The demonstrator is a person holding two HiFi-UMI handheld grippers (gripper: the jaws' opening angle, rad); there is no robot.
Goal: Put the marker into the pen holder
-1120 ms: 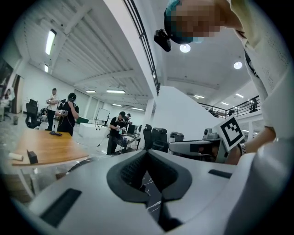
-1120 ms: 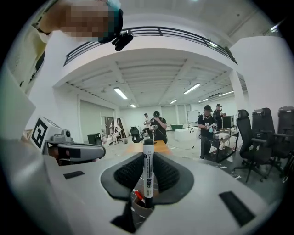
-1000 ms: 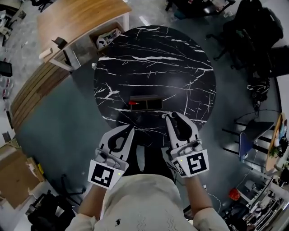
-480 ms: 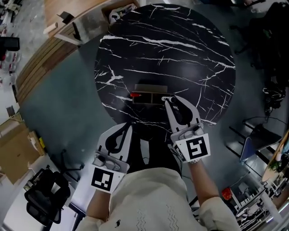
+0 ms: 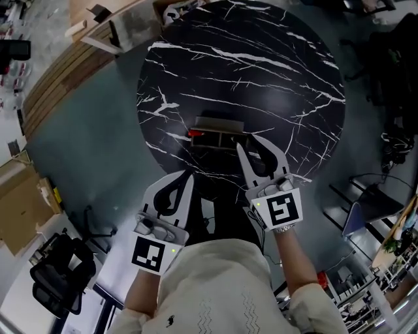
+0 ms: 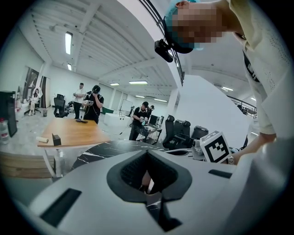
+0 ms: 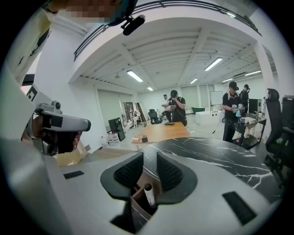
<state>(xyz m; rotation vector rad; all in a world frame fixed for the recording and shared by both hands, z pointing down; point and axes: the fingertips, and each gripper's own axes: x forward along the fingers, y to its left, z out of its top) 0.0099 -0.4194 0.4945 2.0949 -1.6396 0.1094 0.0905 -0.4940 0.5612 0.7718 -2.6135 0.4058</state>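
Observation:
A brown pen holder lies on the near part of the round black marble table. A marker's red end shows at the holder's left end. In the right gripper view, a white marker with a dark tip rests inside the holder, seen just beyond the jaws. My right gripper hovers at the holder's right end, slightly open, with nothing between its pads. My left gripper hangs off the table's near edge, shut and empty.
A wooden desk curves along the upper left. A cardboard box and a black office chair stand on the floor at the left; more chairs and gear crowd the right. Several people stand far off.
The right gripper has moved forward over the table edge, closer to the holder's right end. The left gripper has stayed near the body. The head view has swung slightly.

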